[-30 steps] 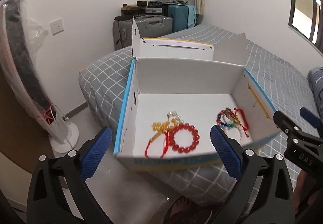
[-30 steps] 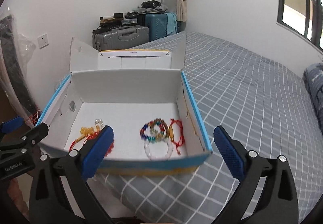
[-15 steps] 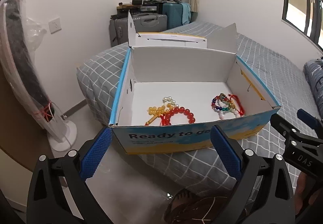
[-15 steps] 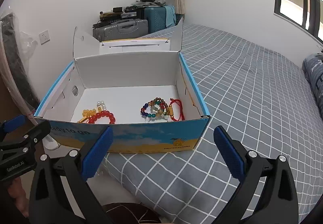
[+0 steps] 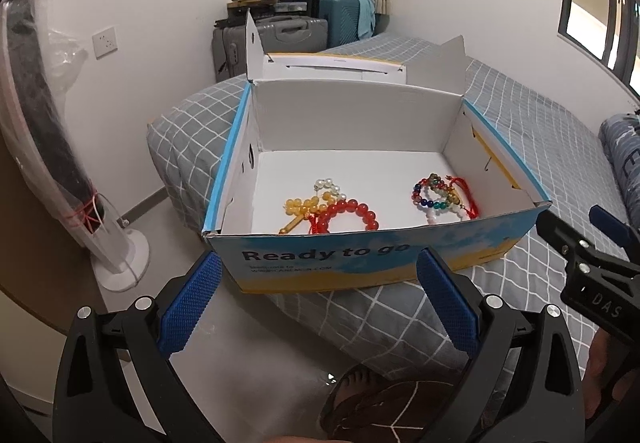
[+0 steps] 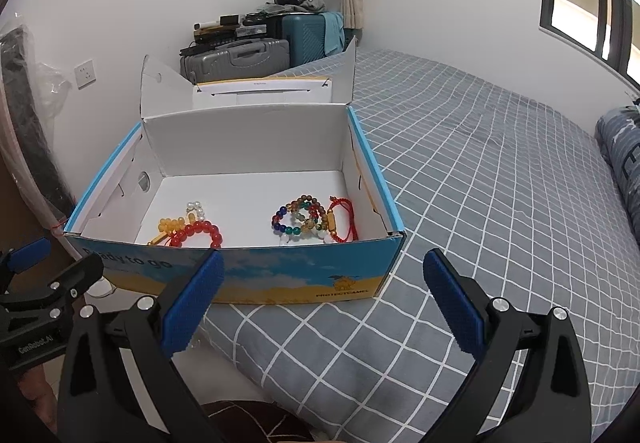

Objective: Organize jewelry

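An open cardboard box (image 5: 320,263) (image 6: 280,279) with a blue printed front sits on the corner of a grey checked bed. Inside lie two heaps of bracelets: a red bead bracelet (image 5: 352,217) (image 6: 198,235) with yellow and pearl ones on the left, a multicoloured bead bracelet (image 5: 434,195) (image 6: 298,217) with a red cord one on the right. My left gripper (image 5: 318,301) hangs open in front of the box's front wall, holding nothing. My right gripper (image 6: 320,301) is open too, just short of the box and empty.
The grey checked bed (image 6: 500,183) spreads to the right. Suitcases (image 6: 256,51) with clutter and a blue lamp stand in the far corner. A wrapped tower fan (image 5: 52,147) stands on the floor at left. A person's foot in a sandal (image 5: 360,395) is below the bed edge.
Both grippers have pulled back and lowered from above the box, so its printed front wall now shows. The bracelets and box have not moved. Both stay open.
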Available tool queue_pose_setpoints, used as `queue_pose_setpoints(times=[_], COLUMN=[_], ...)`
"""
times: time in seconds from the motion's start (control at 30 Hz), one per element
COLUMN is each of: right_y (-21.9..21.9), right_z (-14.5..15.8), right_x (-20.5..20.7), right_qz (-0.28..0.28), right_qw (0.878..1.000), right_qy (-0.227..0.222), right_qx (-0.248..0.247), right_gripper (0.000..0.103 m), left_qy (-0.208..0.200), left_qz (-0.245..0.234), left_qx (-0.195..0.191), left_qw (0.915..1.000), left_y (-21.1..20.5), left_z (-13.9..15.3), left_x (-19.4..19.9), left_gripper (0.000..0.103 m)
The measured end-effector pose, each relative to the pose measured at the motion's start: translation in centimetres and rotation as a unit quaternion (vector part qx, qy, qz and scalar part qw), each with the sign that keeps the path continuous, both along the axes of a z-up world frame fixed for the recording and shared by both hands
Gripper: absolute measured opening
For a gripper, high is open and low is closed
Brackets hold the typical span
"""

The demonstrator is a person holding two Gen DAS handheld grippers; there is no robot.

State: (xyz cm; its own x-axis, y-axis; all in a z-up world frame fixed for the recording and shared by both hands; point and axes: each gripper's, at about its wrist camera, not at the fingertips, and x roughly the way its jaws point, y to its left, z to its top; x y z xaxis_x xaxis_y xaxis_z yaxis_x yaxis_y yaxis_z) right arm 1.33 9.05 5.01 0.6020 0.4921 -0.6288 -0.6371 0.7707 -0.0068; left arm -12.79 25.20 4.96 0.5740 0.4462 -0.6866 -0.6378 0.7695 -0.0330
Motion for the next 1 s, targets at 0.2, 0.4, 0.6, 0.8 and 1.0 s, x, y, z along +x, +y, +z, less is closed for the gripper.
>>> queue_pose_setpoints(times=[0.2, 0.4, 0.6, 0.8, 1.0], right_y=[0.1, 0.1, 0.0, -0.2, -0.3], right_z=[0.0, 0.2, 0.5, 0.5, 0.4], right_x=[-0.2, -0.2, -0.4, -0.2, -0.2], right_qz=[0.003, 0.002, 0.006, 0.004, 0.008], right_qw=[1.000, 1.000, 1.000, 1.000, 1.000], right_qy=[-0.001, 0.000, 0.005, 0.011, 0.016], right_qx=[0.001, -0.002, 0.002, 0.004, 0.004], right_gripper=[0.096, 0.096, 0.095, 0.096, 0.095], left_qy=[0.004, 0.004, 0.006, 0.000, -0.006], left_qz=[0.004, -0.004, -0.007, -0.008, -0.001], left_qx=[0.023, 0.019, 0.011, 0.014, 0.009], left_qw=[0.9997, 0.9998, 0.9999, 0.9999, 0.9999], left_y=[-0.7, -0.9, -0.9, -1.1, -0.8], left_z=[0.6, 0.7, 0.7, 1.0, 1.2], left_x=[0.1, 0.3, 0.4, 0.3, 0.1], left_gripper=[0.097, 0.097, 0.097, 0.097, 0.097])
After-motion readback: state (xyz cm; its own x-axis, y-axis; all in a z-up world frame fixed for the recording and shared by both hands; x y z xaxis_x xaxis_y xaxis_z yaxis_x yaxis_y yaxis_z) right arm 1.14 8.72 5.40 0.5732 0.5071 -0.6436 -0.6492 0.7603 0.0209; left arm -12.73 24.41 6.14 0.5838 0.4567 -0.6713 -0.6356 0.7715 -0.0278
